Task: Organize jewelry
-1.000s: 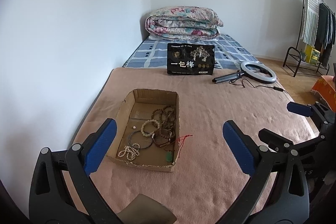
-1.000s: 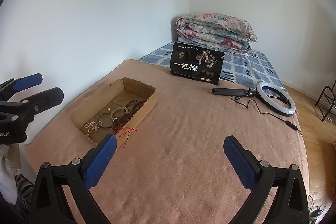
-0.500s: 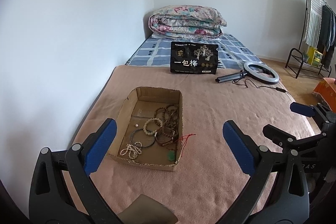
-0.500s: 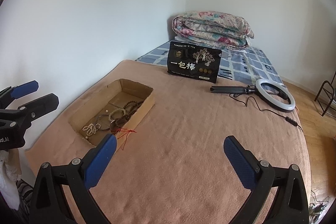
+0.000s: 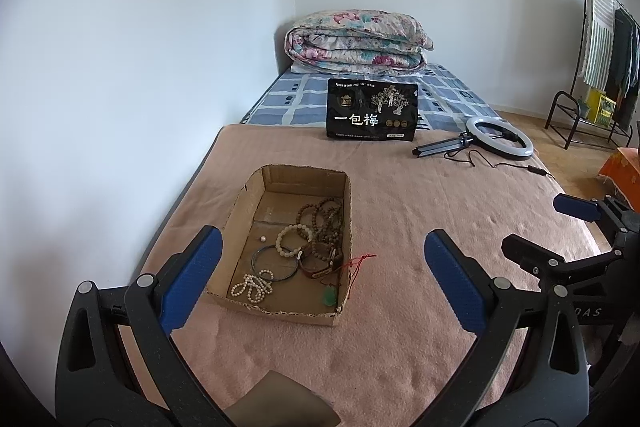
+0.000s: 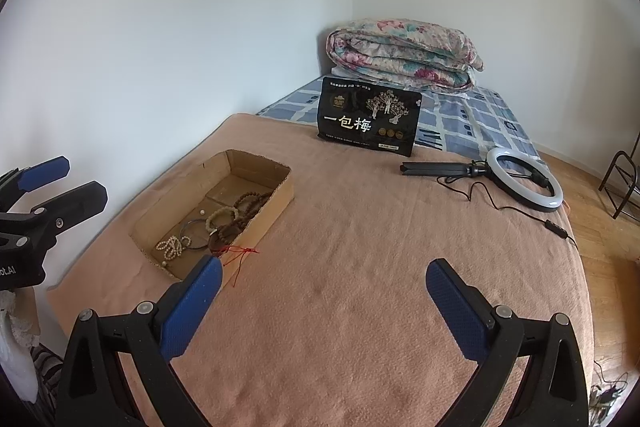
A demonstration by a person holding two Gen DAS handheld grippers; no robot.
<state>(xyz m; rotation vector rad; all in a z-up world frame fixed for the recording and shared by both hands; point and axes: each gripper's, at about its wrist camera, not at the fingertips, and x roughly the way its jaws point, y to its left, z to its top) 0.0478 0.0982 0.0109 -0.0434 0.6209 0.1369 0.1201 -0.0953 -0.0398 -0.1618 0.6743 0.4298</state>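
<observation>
An open cardboard box (image 5: pixel 244 205) (image 6: pixel 276 205) lies on the pink blanket (image 5: pixel 400 195), left of centre. It holds a white pearl strand (image 5: pixel 252 285), a dark bangle (image 5: pixel 274 263), a pale bead bracelet (image 5: pixel 294 239), brown bead strings (image 5: pixel 324 219) and a green pendant (image 5: pixel 330 295) on a red cord (image 5: pixel 360 261) that hangs over the box's right wall. My left gripper (image 5: pixel 320 283) is open and empty, above the box's near end. My right gripper (image 6: pixel 322 307) is open and empty, over bare blanket to the right of the box.
A black snack bag (image 5: pixel 372 109) stands at the blanket's far edge. A ring light on a folded tripod (image 5: pixel 498 143) with its cable lies at the far right. A folded floral quilt (image 5: pixel 356 43) sits by the wall. A clothes rack (image 5: pixel 600 39) stands on the floor at the right.
Both grippers have shifted slightly; the box now sits a little more central and closer in the left wrist view. The jaws stayed open and nothing was picked up.
</observation>
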